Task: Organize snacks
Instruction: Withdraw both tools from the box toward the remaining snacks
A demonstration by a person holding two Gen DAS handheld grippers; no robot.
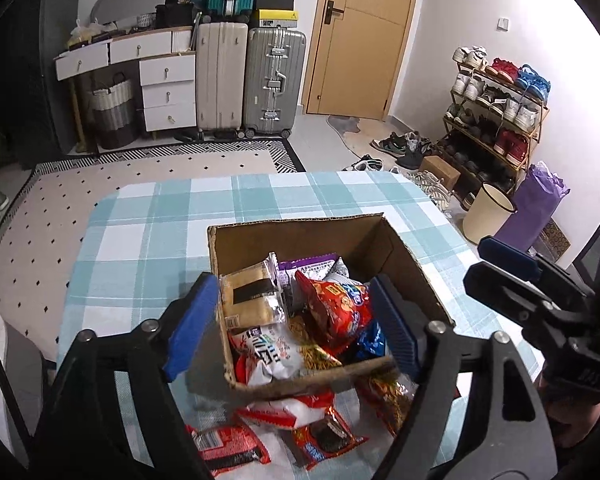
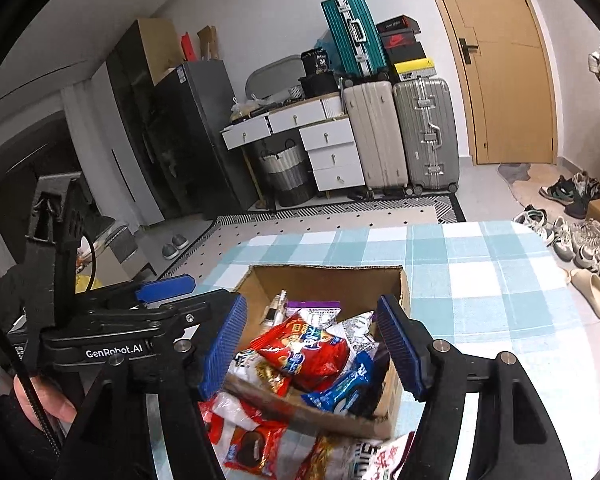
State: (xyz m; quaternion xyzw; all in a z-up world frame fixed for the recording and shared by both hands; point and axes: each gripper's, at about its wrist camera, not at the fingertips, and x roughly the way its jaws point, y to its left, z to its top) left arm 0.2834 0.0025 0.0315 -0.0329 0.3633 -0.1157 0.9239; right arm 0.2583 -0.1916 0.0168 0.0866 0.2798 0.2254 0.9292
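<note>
One cardboard box (image 1: 300, 236) stands on the checked tablecloth (image 1: 140, 232), open-topped and heaped with snack packets; at least six show inside, a red packet (image 1: 336, 304) uppermost. Three or four more packets (image 1: 320, 436) lie on the cloth against its near wall. You hold two tools. Your left gripper (image 1: 292, 328) tilts down over the box, jaws spread, nothing between the pads. Your right gripper (image 2: 312, 344) points down likewise, jaws apart, gripping nothing.
</note>
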